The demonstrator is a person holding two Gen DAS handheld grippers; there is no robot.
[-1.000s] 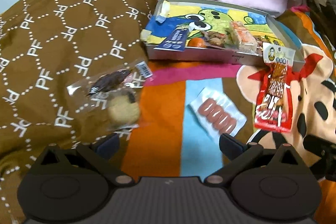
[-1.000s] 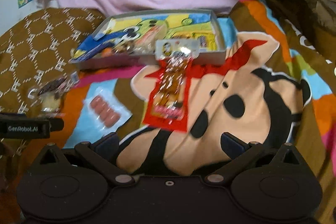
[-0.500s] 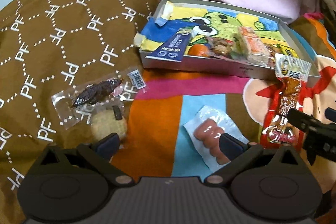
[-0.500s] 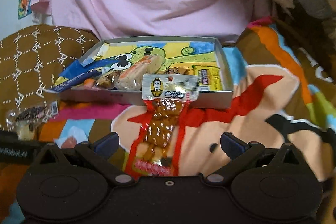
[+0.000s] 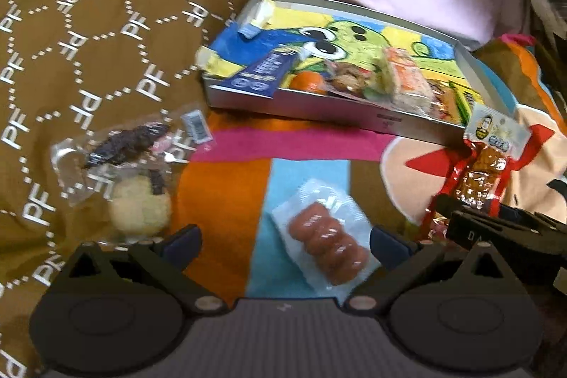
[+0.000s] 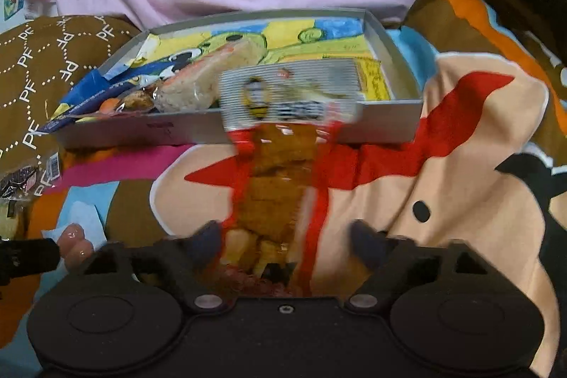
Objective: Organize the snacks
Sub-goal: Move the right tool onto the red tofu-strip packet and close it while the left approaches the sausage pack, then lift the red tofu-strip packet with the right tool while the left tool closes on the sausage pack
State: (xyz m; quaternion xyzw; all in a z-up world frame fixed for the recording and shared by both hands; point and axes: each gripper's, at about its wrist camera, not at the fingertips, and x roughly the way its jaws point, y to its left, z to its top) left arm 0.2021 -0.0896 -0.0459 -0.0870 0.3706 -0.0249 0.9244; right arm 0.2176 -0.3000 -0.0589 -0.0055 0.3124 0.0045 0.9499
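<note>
Closing on the red snack packet point(image 6: 280, 186), right gripper point(image 6: 283, 236) jaws straddle its lower end, not yet pinching; light, crinkly, slippery film; left gripper point(image 5: 283, 236) jaws spread.

"PF" repeated in white across brown blanket point(image 5: 106, 34); snack packet and box print unreadable.

Glossy clear plastic sausage pack point(image 5: 324, 238) on matt cloth blanket point(image 5: 226, 197) (soft-looking)
</note>
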